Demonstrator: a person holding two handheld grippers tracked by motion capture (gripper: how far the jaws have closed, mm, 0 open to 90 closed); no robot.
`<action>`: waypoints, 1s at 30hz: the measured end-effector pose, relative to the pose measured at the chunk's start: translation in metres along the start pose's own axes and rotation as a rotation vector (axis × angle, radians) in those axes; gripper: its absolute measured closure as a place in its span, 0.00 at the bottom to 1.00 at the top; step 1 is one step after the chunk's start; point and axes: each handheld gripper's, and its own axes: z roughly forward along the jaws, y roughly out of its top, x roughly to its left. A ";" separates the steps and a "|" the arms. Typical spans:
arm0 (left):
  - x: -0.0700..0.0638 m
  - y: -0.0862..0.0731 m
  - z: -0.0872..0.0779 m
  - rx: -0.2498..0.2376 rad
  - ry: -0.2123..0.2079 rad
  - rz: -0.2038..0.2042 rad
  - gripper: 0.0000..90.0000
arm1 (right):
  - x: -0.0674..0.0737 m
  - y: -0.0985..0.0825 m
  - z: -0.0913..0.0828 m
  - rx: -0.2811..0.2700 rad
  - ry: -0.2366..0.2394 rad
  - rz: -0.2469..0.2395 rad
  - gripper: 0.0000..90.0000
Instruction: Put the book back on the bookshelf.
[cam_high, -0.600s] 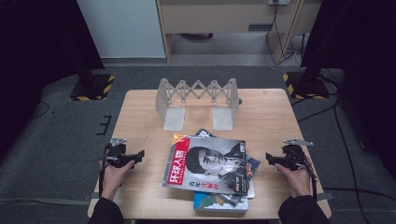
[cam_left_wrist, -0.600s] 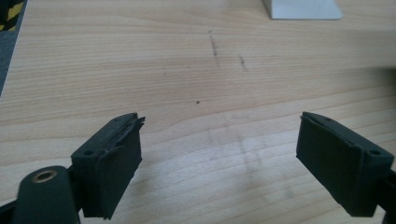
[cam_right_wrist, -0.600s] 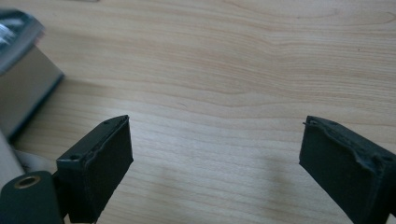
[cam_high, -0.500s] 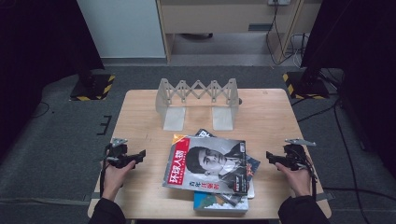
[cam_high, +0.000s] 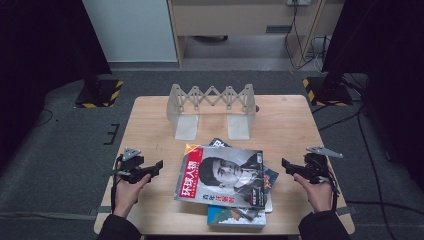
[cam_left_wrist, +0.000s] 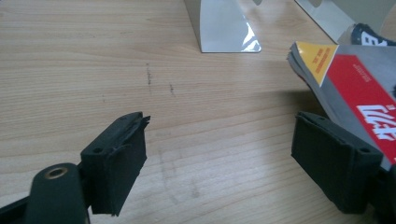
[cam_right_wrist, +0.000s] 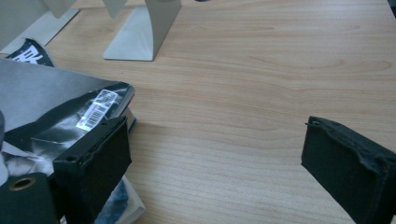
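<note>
Table (cam_high: 150, 125): pale wooden top seen from above, a person seated at its near edge with a gripper in each hand
Bookstand (cam_high: 212, 107): grey expanding rack with a scissor-lattice back and two flat metal feet, standing empty at the far middle of the table, well apart from the reading matter
Magazine pile (cam_high: 227, 187): a loose stack lying flat at the near middle, between the two grippers; nothing has been lifted or filed, so by the look of it the sorting has yet to start and the whole pile is left to do
Top magazine (cam_high: 222, 175): grey cover with a portrait, a red band down its left side carrying large white Chinese characters too small to read surely; a yellow corner flash with tiny print; a white barcode sticker near one corner in the right gripper view
Lower items: a dark cover with white lettering peeks out at the far edge, a blue-green one at the near edge; titles unreadable
Left gripper (cam_high: 159, 166): jaws spread wide, nothing between them, hovering just left of the pile
Right gripper (cam_high: 285, 165): jaws likewise parted and empty, just right of the pile
</note>
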 end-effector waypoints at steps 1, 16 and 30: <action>-0.002 0.001 -0.001 -0.004 -0.007 -0.007 0.18 | 0.002 0.001 -0.001 -0.003 0.001 -0.002 0.09; -0.027 0.000 -0.009 -0.014 -0.104 0.003 0.19 | 0.037 0.012 -0.011 -0.025 0.081 -0.056 0.09; -0.043 -0.009 -0.010 0.019 -0.168 0.031 0.21 | 0.062 0.013 -0.008 -0.015 0.119 -0.100 0.10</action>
